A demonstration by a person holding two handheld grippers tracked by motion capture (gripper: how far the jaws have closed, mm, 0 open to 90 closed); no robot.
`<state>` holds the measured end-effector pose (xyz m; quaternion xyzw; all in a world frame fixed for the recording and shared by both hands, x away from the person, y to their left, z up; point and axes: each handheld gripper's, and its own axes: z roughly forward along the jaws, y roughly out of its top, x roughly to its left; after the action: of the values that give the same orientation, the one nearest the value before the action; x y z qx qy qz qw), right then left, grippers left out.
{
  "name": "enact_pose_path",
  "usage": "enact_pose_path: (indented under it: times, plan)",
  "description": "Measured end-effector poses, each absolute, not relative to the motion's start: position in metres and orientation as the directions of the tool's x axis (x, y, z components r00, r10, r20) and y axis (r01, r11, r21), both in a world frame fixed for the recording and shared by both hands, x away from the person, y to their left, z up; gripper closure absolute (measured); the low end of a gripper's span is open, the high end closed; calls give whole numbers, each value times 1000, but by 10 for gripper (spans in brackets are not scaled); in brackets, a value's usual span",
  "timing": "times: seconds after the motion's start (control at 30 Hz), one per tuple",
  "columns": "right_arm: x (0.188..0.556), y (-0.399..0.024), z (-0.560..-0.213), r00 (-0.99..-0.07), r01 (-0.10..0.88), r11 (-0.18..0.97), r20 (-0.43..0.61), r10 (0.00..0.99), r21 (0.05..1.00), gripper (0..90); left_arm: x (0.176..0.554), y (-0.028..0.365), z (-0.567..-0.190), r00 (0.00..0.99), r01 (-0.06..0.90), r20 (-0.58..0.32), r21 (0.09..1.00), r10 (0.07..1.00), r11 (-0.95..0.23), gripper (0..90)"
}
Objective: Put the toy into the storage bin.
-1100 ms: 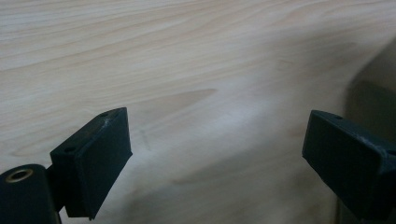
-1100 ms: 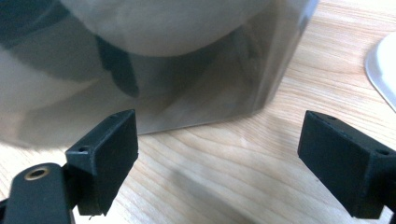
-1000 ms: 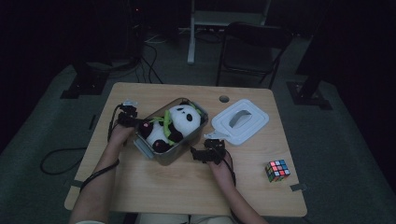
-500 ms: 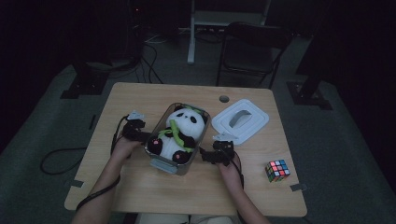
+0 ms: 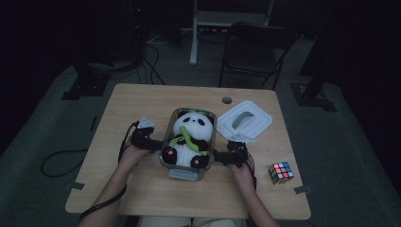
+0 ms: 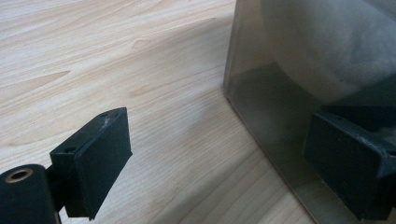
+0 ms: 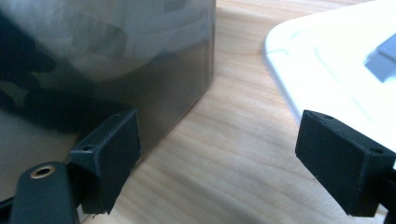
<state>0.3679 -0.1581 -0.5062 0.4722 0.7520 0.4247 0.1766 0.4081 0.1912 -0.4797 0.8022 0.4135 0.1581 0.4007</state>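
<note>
A panda sits in a clear box (image 5: 187,166) on the table (image 5: 142,101).

Beside the box, left claw (image 5: 150,144) and right claw (image 5: 222,157) gape wide, holding nothing. It looks smooth and slippery; grip its side walls.

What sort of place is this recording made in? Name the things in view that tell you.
Probably a staged recording room or lab, not a home: a lone wooden table on grey carpet, cables trailing across the floor, dark stand bases around it, and an empty chair.
</note>
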Motion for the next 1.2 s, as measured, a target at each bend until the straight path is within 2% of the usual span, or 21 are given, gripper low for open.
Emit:
enact_pose_path:
  times: [0.23, 0.73, 1.03, 1.1, 1.2]
  plan:
    - [372, -158, -504, -486, 557, 207, 113, 867, 805, 141, 410, 185, -479, 594, 548, -70, 764, 801, -340, 89]
    - [363, -177, -505, -479, 564, 211, 108, 871, 799, 173, 390, 168, -477, 650, 532, -73, 754, 757, -385, 89]
    - [358, -186, -500, -486, 573, 185, 150, 861, 798, 168, 378, 167, -476, 680, 527, -78, 743, 729, -412, 88]
    - [357, -187, -497, -485, 566, 183, 145, 862, 804, 131, 377, 169, -474, 680, 532, -77, 736, 729, -418, 88]
    - [356, -189, -492, -477, 557, 187, 128, 870, 809, 140, 376, 170, -473, 674, 533, -76, 738, 735, -413, 89]
